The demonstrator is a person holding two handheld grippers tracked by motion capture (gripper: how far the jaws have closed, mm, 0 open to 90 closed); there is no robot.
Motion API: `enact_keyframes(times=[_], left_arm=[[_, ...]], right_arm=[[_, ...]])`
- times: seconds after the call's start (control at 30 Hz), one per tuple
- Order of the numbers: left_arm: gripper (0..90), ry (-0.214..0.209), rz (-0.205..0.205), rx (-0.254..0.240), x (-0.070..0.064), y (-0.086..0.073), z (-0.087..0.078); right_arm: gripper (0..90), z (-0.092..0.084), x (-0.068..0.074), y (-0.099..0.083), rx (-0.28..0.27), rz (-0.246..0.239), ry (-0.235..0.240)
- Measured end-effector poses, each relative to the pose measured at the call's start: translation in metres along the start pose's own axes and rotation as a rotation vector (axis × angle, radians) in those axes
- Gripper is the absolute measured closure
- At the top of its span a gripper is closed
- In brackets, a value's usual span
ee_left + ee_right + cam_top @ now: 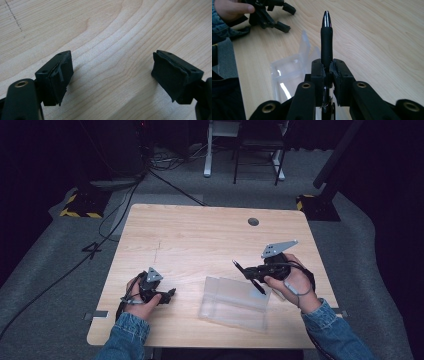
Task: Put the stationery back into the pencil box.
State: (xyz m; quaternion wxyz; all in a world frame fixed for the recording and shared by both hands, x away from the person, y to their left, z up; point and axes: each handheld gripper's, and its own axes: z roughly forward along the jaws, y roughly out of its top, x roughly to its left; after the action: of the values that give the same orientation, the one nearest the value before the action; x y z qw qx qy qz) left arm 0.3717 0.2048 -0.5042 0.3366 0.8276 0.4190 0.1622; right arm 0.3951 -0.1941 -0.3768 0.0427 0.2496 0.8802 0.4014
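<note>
A black pen with a silver tip (326,42) stands up between the jaws of my right gripper (328,70), which is shut on its barrel. In the high view the right gripper (248,272) holds the pen (260,289) slanted over the far edge of a clear plastic case (235,302) that lies near the table's front edge. The case (287,72) lies just below and left of the jaws in the right gripper view. My left gripper (172,294) rests low at the front left of the table, left of the case. Its jaws (112,75) are open over bare wood.
The wooden table (200,235) has a round dark grommet (253,221) near its far edge. Cables and yellow-black striped bases (80,205) lie on the grey floor beyond it. A hand (232,8) holds the left gripper (288,18) at the far left of the right gripper view.
</note>
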Motion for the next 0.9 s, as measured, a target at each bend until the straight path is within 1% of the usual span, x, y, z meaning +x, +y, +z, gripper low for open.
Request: enact_keyframes(times=[0.07,0.17,0.23,0.3,0.33,0.37,0.4,0.47,0.63,0.67,0.73,0.9], left_arm=[[17.4,-0.001,0.0,0.001,0.0,0.0,0.0],[17.3,-0.001,-0.001,-0.001,0.0,0.0,0.0],[17.3,-0.001,-0.001,0.0,0.0,0.0,0.0],[17.3,-0.003,-0.006,-0.001,0.0,0.0,0.0],[17.3,-0.004,-0.006,-0.001,0.0,0.0,0.0],[17.3,-0.003,0.0,-0.002,0.0,0.0,0.0],[17.2,-0.003,0.0,-0.002,0.0,0.0,0.0],[17.2,-0.004,0.002,-0.001,0.0,0.0,0.0],[17.2,-0.005,0.0,0.0,0.0,0.0,0.0],[17.2,-0.003,0.005,-0.002,0.0,0.0,0.0],[17.2,-0.003,0.004,-0.002,0.0,0.0,0.0],[17.2,-0.004,0.003,-0.001,0.0,0.0,0.0]], right_arm=[[79.8,0.003,0.004,-0.005,-0.021,0.005,0.024],[79.7,0.008,0.008,-0.012,-0.042,0.016,0.045],[79.8,0.011,0.009,-0.018,-0.059,0.032,0.067],[79.8,0.015,0.009,-0.02,-0.037,0.025,0.074],[79.7,0.016,0.01,-0.021,-0.043,0.029,0.077],[79.8,0.017,0.012,-0.022,-0.044,0.025,0.087],[79.8,0.017,0.012,-0.022,-0.044,0.025,0.087],[79.7,0.019,0.015,-0.023,-0.048,0.002,0.096],[79.7,0.022,0.019,-0.025,-0.049,-0.034,0.103],[79.7,0.022,0.019,-0.025,-0.047,-0.038,0.102],[79.7,0.023,0.02,-0.028,-0.045,-0.046,0.11],[79.7,0.027,0.02,-0.033,-0.027,-0.055,0.112]])
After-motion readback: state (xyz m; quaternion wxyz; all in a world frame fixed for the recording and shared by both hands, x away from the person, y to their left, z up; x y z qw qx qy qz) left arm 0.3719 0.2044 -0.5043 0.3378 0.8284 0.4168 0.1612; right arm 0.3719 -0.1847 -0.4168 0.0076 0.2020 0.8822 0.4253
